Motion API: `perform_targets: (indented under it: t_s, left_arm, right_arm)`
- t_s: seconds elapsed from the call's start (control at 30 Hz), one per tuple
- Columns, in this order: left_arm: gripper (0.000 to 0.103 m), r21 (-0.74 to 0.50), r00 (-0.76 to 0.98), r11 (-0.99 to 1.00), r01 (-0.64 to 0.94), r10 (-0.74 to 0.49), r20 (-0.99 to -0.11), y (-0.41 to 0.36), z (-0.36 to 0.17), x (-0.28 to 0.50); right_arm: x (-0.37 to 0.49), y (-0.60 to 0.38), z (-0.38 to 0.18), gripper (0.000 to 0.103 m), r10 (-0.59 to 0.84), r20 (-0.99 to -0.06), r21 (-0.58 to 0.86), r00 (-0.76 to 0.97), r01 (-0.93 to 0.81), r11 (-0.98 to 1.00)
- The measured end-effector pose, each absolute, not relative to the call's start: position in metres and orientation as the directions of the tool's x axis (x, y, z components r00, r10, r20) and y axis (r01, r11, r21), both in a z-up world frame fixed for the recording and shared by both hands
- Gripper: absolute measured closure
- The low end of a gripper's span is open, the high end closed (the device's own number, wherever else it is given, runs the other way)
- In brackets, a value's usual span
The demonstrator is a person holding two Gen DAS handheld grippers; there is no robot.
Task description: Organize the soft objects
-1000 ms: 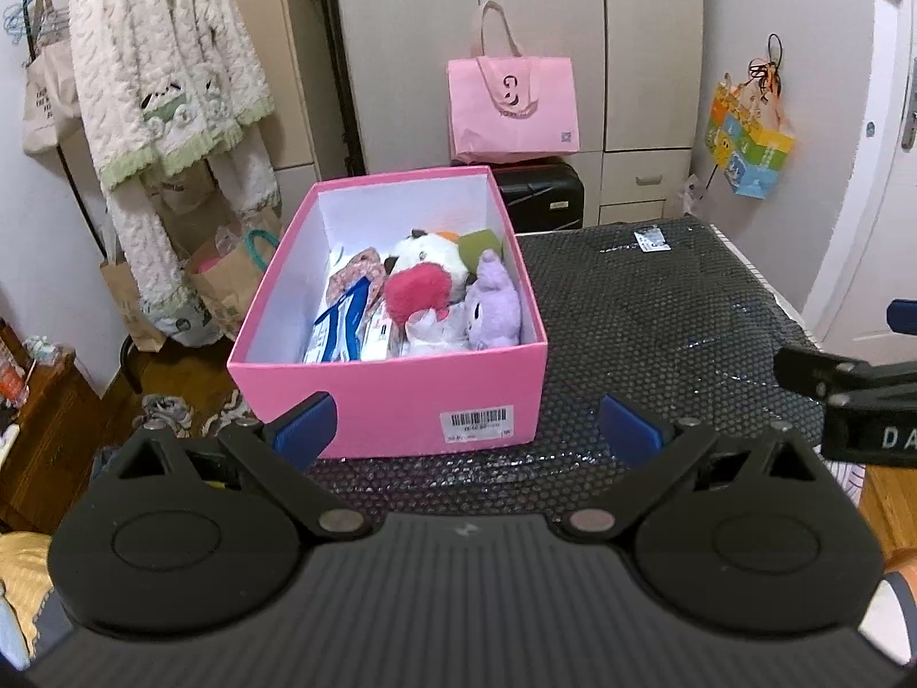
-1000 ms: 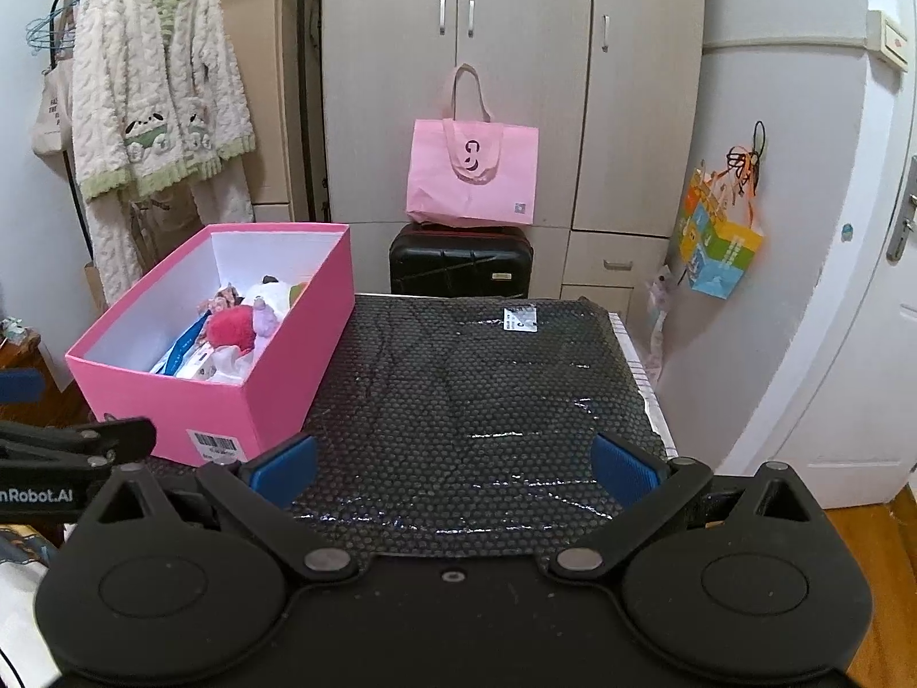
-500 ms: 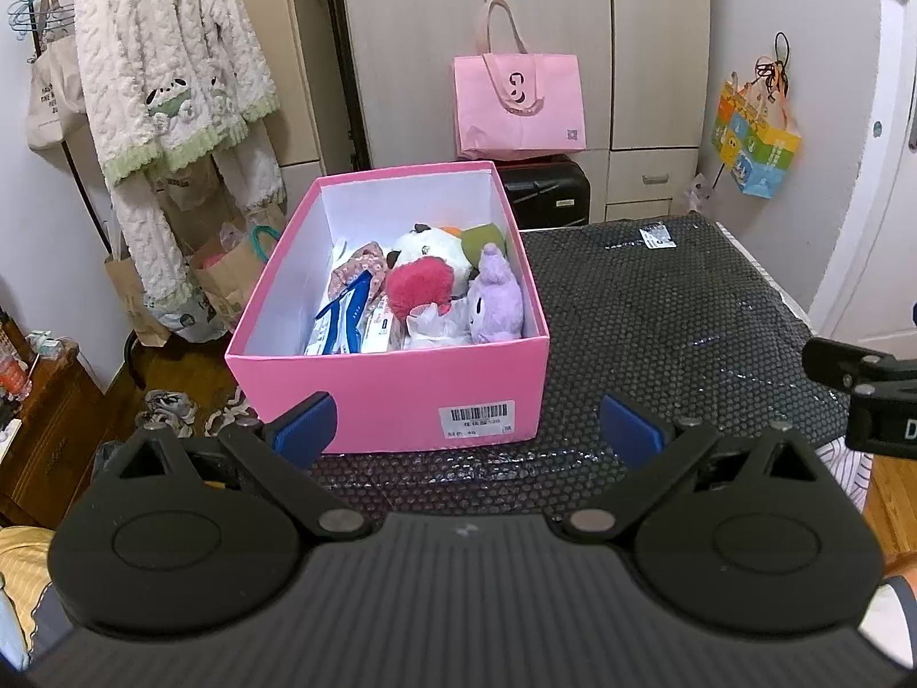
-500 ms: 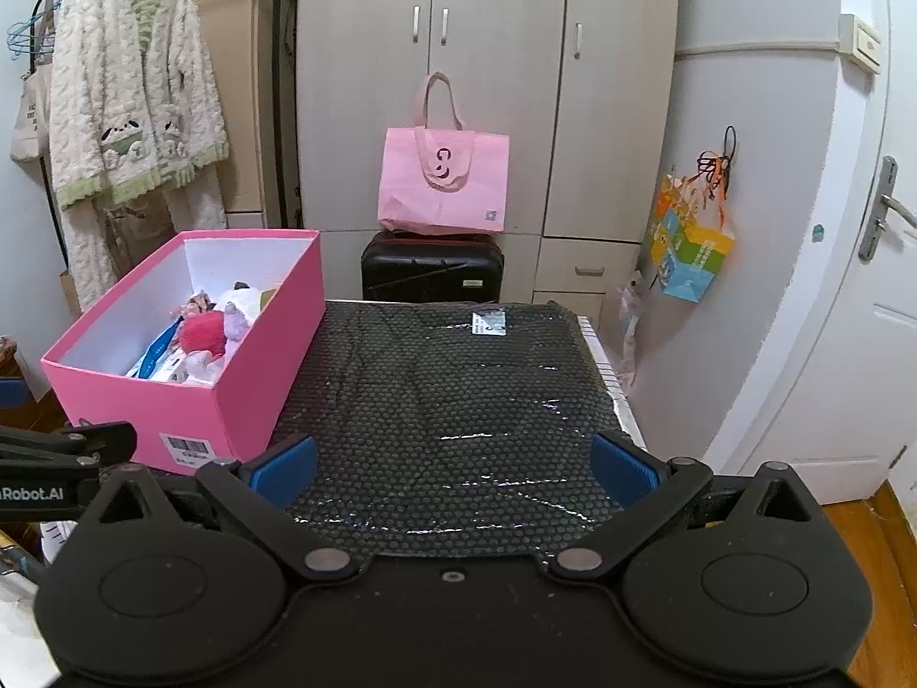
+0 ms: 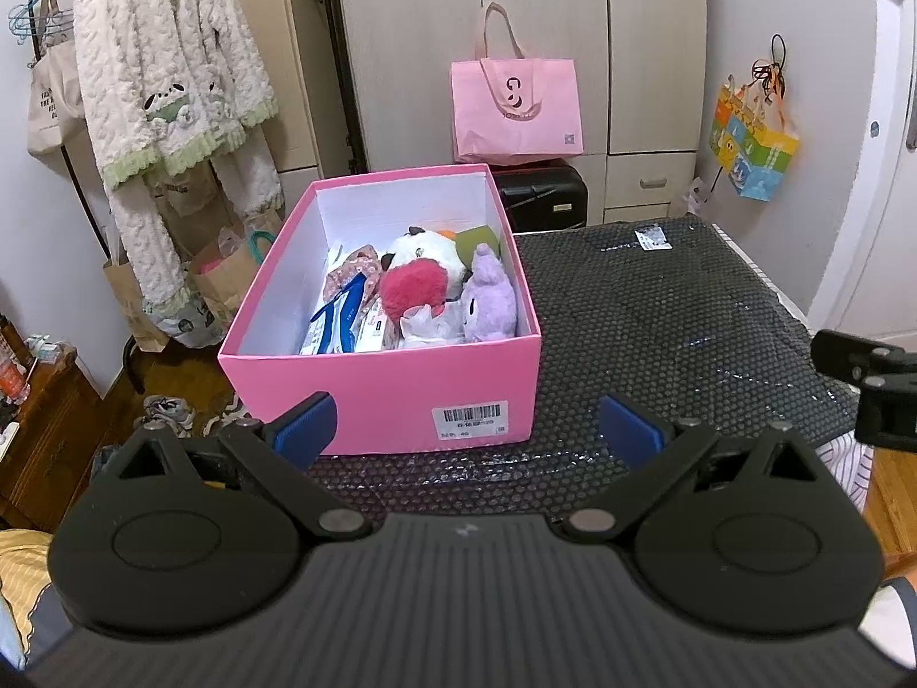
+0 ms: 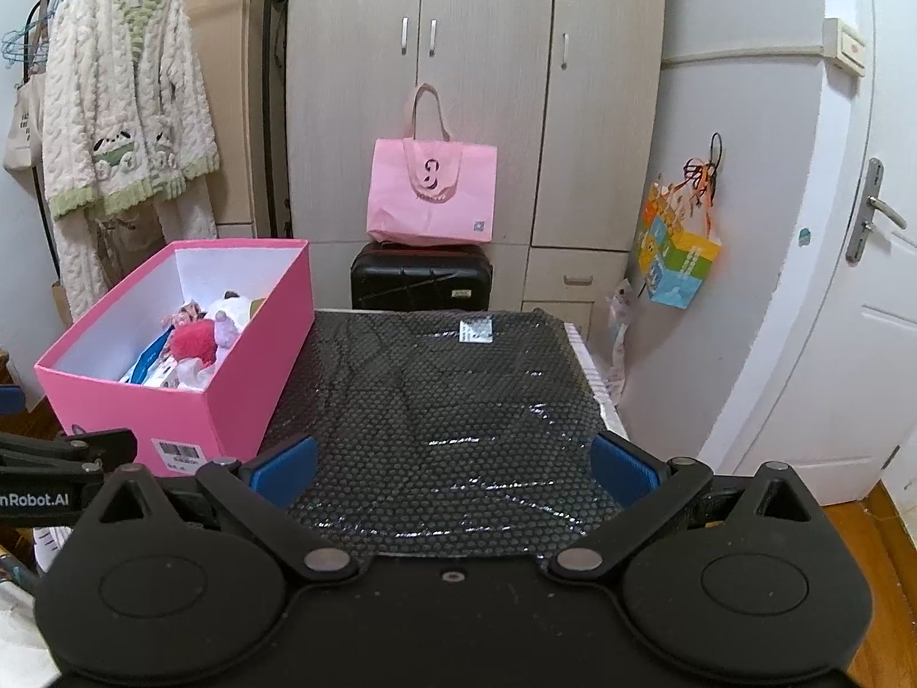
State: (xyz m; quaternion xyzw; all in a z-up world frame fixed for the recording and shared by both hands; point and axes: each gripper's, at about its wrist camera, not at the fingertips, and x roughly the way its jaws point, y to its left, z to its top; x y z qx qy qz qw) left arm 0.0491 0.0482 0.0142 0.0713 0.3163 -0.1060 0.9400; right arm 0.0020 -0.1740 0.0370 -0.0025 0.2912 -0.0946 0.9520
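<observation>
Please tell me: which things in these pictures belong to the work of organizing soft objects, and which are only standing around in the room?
For the job:
pink box
purple plush
red fluffy toy
panda plush
left claw, open
right claw, open

Only around:
pink tote bag
black suitcase
fluffy robe
colourful gift bag
</observation>
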Motion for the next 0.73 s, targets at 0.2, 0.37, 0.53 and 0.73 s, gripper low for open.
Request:
perform_targets:
  t_s: [0.2, 0.37, 0.53, 0.73]
  left_arm:
    - [0.003, 0.063, 0.786, 0.968, 0.241, -0.157, -0.597, 0.0474, 0.0152, 0.0493]
    - [0.003, 0.102, 0.808, 0.969, 0.225, -0.127, -0.576, 0.0445, 0.0131, 0.0483]
    - [0.003, 0.1, 0.804, 0.969, 0.227, -0.128, -0.58, 0.0447, 0.012, 0.0491]
    - [0.003, 0.089, 0.796, 0.971, 0.224, -0.129, -0.591, 0.0473, 0.0115, 0.0523]
  right_arm:
    - [-0.0018, -0.1772, 0.0396, 0.0, -0.189, -0.533, -0.048, 0.825, 0.193, 0.98]
    - [0.0016, -0.1786, 0.0377, 0.0, -0.188, -0.538, -0.043, 0.821, 0.196, 0.98]
    - [0.0037, -0.1757, 0.0358, 0.0, -0.184, -0.543, -0.046, 0.819, 0.19, 0.981]
    - [0.0041, -0.1752, 0.0351, 0.0, -0.182, -0.546, -0.049, 0.818, 0.186, 0.981]
